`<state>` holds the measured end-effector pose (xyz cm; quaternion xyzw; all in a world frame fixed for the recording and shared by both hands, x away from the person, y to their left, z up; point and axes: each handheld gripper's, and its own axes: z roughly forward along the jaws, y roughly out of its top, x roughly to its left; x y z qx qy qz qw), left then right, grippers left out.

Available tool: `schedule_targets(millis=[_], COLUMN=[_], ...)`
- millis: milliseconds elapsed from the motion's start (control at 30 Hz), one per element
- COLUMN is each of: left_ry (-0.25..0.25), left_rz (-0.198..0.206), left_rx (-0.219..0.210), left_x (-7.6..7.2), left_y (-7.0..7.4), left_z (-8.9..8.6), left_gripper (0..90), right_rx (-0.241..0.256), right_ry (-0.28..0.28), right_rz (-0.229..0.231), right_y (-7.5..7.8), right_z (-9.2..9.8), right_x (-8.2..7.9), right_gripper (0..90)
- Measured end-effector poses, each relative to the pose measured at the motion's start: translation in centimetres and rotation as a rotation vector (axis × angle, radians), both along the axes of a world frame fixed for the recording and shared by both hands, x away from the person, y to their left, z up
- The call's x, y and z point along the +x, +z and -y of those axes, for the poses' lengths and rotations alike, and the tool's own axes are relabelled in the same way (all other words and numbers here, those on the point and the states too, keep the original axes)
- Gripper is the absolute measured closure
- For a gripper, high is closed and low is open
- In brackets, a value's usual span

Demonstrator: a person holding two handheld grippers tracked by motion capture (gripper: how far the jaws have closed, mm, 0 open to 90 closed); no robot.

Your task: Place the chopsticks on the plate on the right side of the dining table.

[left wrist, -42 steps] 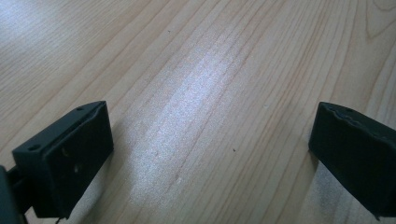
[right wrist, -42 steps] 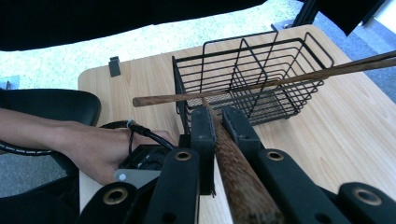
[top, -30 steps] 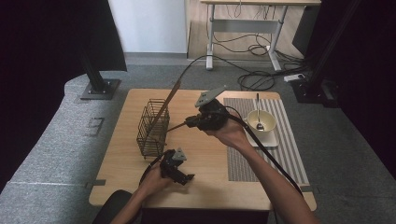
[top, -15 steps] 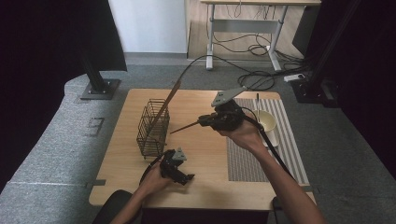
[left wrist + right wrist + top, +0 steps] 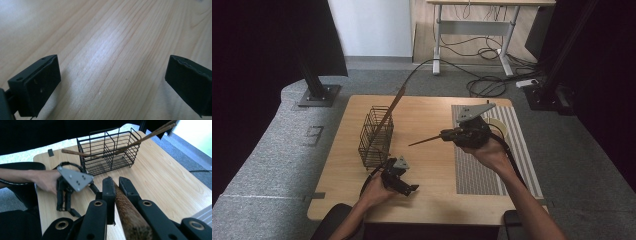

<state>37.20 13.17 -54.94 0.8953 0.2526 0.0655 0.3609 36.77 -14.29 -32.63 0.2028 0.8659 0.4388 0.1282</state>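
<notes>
My right gripper (image 5: 445, 134) hovers over the middle of the wooden table (image 5: 427, 115), shut on a dark brown wooden stick (image 5: 424, 141) whose thin tip points left toward a black wire basket (image 5: 375, 136). Up close in the right gripper view, the stick (image 5: 125, 207) lies clamped between the jaws of the right gripper (image 5: 116, 181). A longer wooden stick (image 5: 391, 109) leans out of the basket (image 5: 110, 152). Near the front edge a hand holds my left gripper (image 5: 407, 186) low over the table. The left gripper (image 5: 112, 77) is open, with bare wood between its jaws.
A grey striped mat (image 5: 477, 172) covers the right part of the table. A cream bowl (image 5: 501, 126) sits on it, partly hidden behind the right gripper. Beyond the far edge are a desk frame (image 5: 472, 25) and floor cables (image 5: 487, 85).
My right gripper has carried the brown stick to the right, away from the basket. The left gripper has stayed where it was.
</notes>
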Motion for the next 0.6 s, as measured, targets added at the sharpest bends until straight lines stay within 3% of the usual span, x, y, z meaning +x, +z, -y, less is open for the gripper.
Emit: schedule_targets(millis=[367, 600], left_ry=[-0.028, -0.044], left_rz=[0.079, 0.113], left_rx=[-0.054, -0.077], left_x=[-0.8, -1.1], left_y=[1.5, 1.9], left_z=[-0.5, -0.5], left_gripper=[13.3, 16.8], right_rx=[-0.016, -0.017], right_ry=[0.007, 0.018], right_rz=[-0.008, -0.023], right_y=[-2.3, -4.0], right_z=[1.3, 1.7], right_x=[-1.6, -2.6], right_gripper=[82.5, 82.5])
